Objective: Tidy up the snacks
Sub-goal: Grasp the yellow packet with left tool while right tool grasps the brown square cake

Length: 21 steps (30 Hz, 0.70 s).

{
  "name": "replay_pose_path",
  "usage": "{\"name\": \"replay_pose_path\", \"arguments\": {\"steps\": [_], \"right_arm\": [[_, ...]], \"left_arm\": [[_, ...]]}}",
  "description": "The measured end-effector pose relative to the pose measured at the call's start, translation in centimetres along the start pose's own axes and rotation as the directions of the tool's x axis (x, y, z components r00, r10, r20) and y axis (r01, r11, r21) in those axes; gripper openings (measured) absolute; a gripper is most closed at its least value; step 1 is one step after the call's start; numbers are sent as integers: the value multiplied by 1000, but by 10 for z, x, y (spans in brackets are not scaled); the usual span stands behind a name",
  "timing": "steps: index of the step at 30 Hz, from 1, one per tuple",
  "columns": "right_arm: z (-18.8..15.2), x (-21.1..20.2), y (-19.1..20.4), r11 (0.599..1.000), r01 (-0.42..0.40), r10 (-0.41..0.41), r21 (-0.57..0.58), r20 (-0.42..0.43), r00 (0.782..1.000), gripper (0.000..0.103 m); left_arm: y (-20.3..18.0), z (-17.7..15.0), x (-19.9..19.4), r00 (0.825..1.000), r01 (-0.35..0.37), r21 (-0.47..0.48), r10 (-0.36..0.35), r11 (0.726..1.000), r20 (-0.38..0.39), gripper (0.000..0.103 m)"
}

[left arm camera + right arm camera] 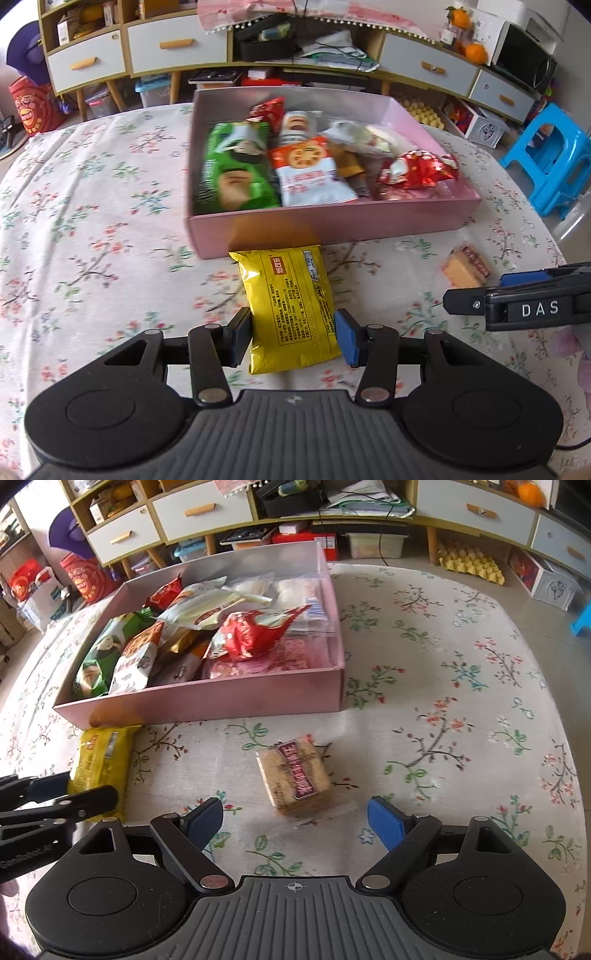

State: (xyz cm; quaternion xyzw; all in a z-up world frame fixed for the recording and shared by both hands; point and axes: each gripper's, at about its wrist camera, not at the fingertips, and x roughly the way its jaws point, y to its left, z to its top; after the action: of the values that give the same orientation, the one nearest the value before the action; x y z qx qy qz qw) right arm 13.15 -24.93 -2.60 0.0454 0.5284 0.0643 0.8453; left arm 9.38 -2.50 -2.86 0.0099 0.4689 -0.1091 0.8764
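A pink box on the floral tablecloth holds several snack packets: green, white-orange, red. It also shows in the right wrist view. A yellow snack packet lies just in front of the box, and my left gripper is shut on its sides. The yellow packet shows at the left of the right wrist view. A small brown wrapped cake lies on the cloth just ahead of my right gripper, which is open and empty. The cake shows at the right of the left wrist view.
The right gripper's body reaches in at the right of the left wrist view. Behind the table stand drawer cabinets with clutter beneath, a blue plastic stool and a microwave.
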Motion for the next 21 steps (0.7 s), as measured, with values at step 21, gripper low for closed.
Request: {"name": "replay_pose_path", "arguments": {"steps": [21], "right_arm": [[5, 11, 29, 996, 55, -53, -75, 36, 998, 84]], "left_arm": [[19, -4, -3, 1000, -17, 2, 17, 1000, -8, 50]]}}
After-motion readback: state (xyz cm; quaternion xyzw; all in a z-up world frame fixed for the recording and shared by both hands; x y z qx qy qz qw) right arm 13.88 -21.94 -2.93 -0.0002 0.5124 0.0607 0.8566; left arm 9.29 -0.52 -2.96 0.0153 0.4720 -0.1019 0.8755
